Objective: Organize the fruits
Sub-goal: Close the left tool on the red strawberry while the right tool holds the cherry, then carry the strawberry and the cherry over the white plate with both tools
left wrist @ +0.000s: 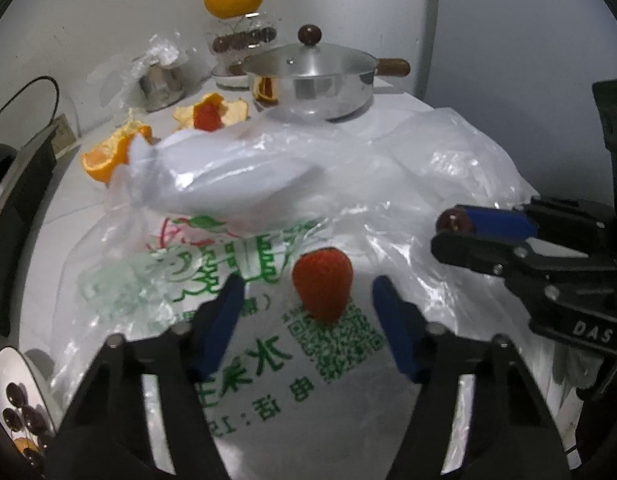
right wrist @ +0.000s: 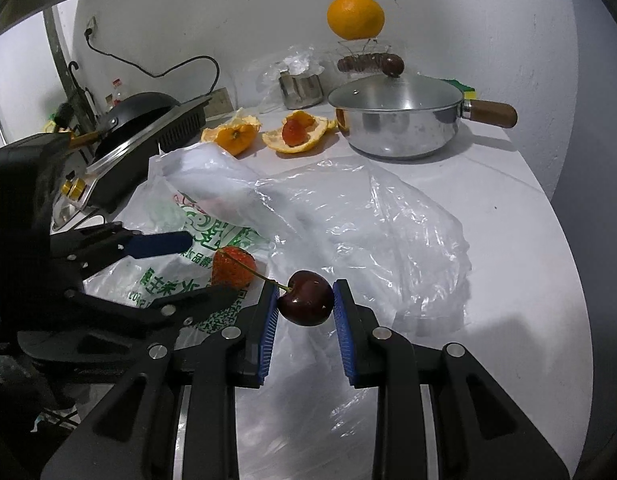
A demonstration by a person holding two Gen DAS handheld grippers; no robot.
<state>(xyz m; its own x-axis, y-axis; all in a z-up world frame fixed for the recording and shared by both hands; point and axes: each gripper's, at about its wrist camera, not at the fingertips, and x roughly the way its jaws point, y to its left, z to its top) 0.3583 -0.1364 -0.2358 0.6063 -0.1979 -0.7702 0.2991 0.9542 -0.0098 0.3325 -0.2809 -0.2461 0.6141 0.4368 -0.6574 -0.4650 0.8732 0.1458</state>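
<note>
Strawberry (left wrist: 323,287) between left tool's (left wrist: 308,316) parted pads, ungripped, for pickup; cherry (right wrist: 306,298) pinched in right tool (right wrist: 305,305).

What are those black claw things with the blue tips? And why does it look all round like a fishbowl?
Each claw is a hand-held gripper that a person squeezes, with a wide-eyed camera on it, which bends the picture. One picture looks along the left hand-held gripper: its blue pads sit either side of a strawberry without touching it. The other looks along the right hand-held gripper, which pinches a dark cherry. Underneath lie plastic bags on a white counter. Farther back are orange peels, a lidded pot and a whole orange.
</note>
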